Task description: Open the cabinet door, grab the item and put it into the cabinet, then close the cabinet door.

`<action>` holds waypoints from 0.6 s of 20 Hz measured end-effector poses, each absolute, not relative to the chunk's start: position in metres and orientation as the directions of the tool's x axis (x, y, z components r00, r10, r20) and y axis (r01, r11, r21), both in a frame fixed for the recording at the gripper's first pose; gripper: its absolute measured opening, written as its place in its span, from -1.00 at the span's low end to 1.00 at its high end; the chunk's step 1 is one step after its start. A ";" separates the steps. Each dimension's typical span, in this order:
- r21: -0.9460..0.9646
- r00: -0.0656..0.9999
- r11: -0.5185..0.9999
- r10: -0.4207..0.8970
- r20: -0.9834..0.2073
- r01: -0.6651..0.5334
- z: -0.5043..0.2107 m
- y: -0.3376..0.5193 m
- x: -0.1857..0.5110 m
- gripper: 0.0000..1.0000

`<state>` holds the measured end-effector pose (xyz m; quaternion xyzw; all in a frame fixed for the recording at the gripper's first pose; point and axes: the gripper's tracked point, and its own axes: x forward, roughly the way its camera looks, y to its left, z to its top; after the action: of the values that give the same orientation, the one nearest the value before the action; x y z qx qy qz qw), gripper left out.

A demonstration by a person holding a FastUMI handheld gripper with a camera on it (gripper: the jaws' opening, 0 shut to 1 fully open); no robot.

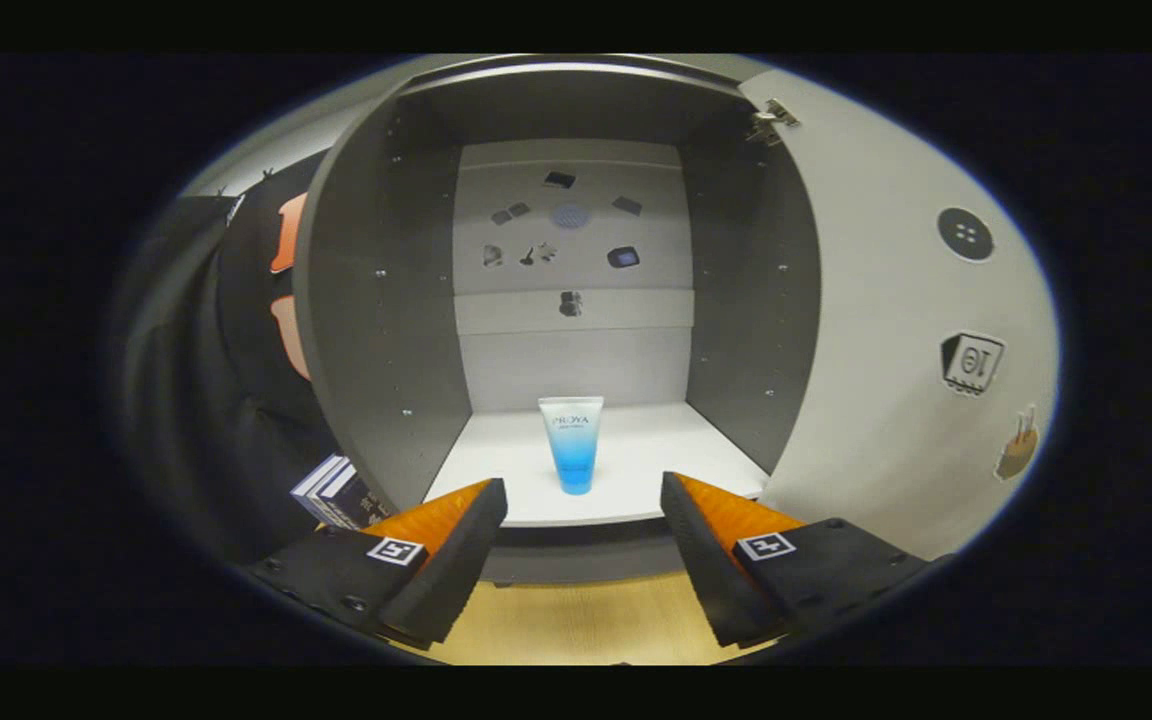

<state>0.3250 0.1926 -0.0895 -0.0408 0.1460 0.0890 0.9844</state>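
Note:
A white-and-blue tube [571,443] stands upright on its cap on the white floor of the grey cabinet [386,330], near the front edge. The cabinet door [896,340] is swung wide open to the right, its hinge at the top. My gripper [584,492] is open, fingers spread wide in front of the cabinet, nothing between them. The tube stands just beyond the fingertips, centred between them and apart from both.
Stickers dot the cabinet's back wall and the open door's inner face. A small dark box [336,492] lies left of the cabinet near my left finger. A wooden tabletop [576,620] runs below the fingers. Black cloth hangs on the left.

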 end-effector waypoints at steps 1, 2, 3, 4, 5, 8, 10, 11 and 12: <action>-0.042 0.946 0.983 0.163 -0.279 -0.181 -0.087 0.187 0.311 0.96; -0.033 0.950 0.983 0.165 -0.266 -0.180 -0.084 0.180 0.298 0.96; -0.024 0.954 0.984 0.165 -0.251 -0.177 -0.080 0.173 0.286 0.96; -0.016 0.957 0.984 0.168 -0.238 -0.177 -0.073 0.167 0.274 0.96; -0.014 0.959 0.983 0.177 -0.223 -0.184 -0.066 0.162 0.260 0.96; -0.046 0.966 0.979 0.185 -0.182 -0.196 -0.046 0.139 0.224 0.99; -0.049 0.966 0.976 0.199 -0.166 -0.210 -0.037 0.127 0.199 1.00; -0.046 0.965 0.975 0.209 -0.160 -0.219 -0.033 0.119 0.186 0.99; -0.043 0.965 0.975 0.210 -0.155 -0.219 -0.030 0.109 0.174 0.99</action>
<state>0.1743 0.1091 -0.0298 -0.0300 0.0748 0.1081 0.9909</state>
